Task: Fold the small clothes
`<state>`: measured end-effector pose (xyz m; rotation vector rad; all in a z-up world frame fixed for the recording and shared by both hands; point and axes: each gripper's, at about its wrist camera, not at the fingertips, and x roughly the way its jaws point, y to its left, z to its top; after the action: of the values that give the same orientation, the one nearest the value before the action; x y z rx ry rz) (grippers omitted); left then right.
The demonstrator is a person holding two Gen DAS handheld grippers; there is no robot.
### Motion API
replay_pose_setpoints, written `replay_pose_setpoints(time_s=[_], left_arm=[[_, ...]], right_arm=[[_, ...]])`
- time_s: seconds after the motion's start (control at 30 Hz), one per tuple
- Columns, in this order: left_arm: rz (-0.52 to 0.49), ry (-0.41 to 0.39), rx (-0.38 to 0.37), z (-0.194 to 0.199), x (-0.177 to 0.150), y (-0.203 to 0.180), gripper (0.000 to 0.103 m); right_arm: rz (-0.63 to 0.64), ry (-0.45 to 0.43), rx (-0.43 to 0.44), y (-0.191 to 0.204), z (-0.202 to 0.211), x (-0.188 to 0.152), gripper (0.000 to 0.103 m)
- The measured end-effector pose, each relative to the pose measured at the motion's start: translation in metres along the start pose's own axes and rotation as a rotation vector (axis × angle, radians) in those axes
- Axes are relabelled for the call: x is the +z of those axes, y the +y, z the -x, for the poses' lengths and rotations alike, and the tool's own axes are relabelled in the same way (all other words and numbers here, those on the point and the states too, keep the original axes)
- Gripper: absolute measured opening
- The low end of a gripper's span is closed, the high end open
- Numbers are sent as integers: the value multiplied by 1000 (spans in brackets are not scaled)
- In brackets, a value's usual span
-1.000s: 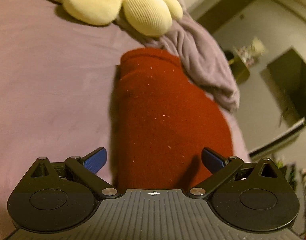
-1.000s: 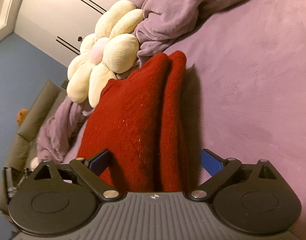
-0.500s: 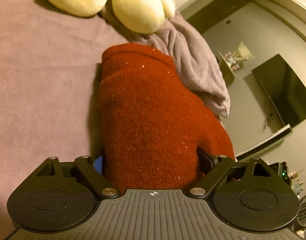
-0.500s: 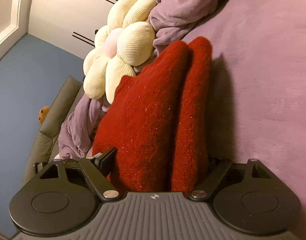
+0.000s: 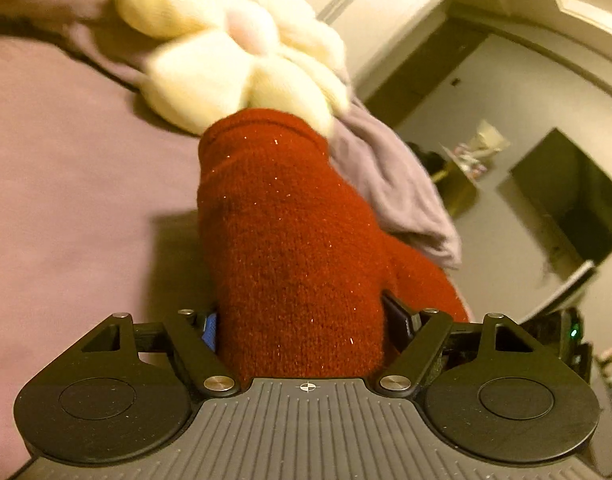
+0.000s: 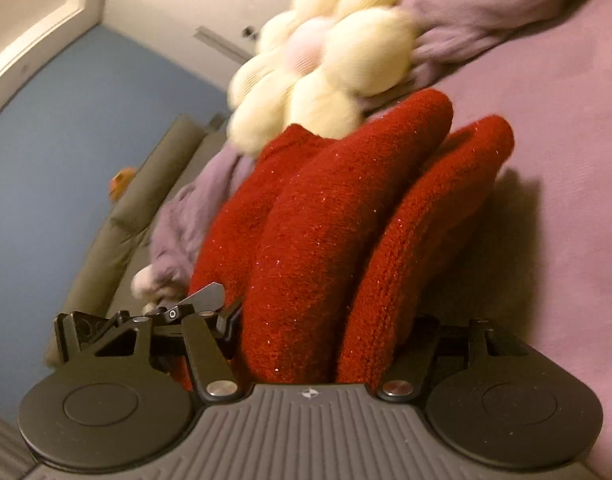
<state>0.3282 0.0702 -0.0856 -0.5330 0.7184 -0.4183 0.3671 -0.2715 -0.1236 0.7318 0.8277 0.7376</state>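
The sweater (image 5: 290, 240) lies on the bed (image 5: 66, 200), a flower cushion (image 5: 234, 60) behind it, a blanket (image 5: 393, 188) beside both

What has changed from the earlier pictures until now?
Both tools have just been closing on the red knit garment: the left tool and the right tool now squeeze bunched folds of it, and its near end looks lifted. The flower cushion and purple blanket kept their places on the bed.
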Motion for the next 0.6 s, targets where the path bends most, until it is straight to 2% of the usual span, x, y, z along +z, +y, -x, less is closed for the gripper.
replay_pose_setpoints(time_s=[0.07, 0.13, 0.2, 0.27, 0.33, 0.4, 0.47, 0.5, 0.53, 0.57, 0.6], left_arm=[[19, -2, 74, 22, -7, 16, 83], [47, 37, 153, 32, -14, 30, 84], [90, 62, 189, 42, -19, 42, 87], [98, 34, 210, 59, -16, 46, 89], [66, -15, 275, 77, -5, 40, 91], [24, -66, 303, 81, 11, 32, 96], [-4, -98, 345, 74, 22, 22, 96], [-4, -113, 370, 67, 28, 17, 96], [4, -122, 390, 58, 33, 13, 96], [16, -122, 404, 48, 37, 11, 96], [24, -115, 416, 34, 42, 9, 97]], right_arm=[[15, 39, 19, 14, -24, -10, 63], [5, 76, -7, 20, -44, -22, 69], [34, 83, -76, 30, -53, -33, 74], [56, 78, -113, 39, -42, -34, 77], [87, 38, -185, 51, -22, -26, 83], [136, -41, -270, 66, 1, -17, 84], [183, -91, -336, 87, 7, -3, 84], [209, -93, -354, 97, 1, 2, 82], [239, -88, -370, 106, -7, 4, 72], [278, -74, -397, 119, -25, 6, 66], [307, -56, -417, 127, -42, 7, 52]])
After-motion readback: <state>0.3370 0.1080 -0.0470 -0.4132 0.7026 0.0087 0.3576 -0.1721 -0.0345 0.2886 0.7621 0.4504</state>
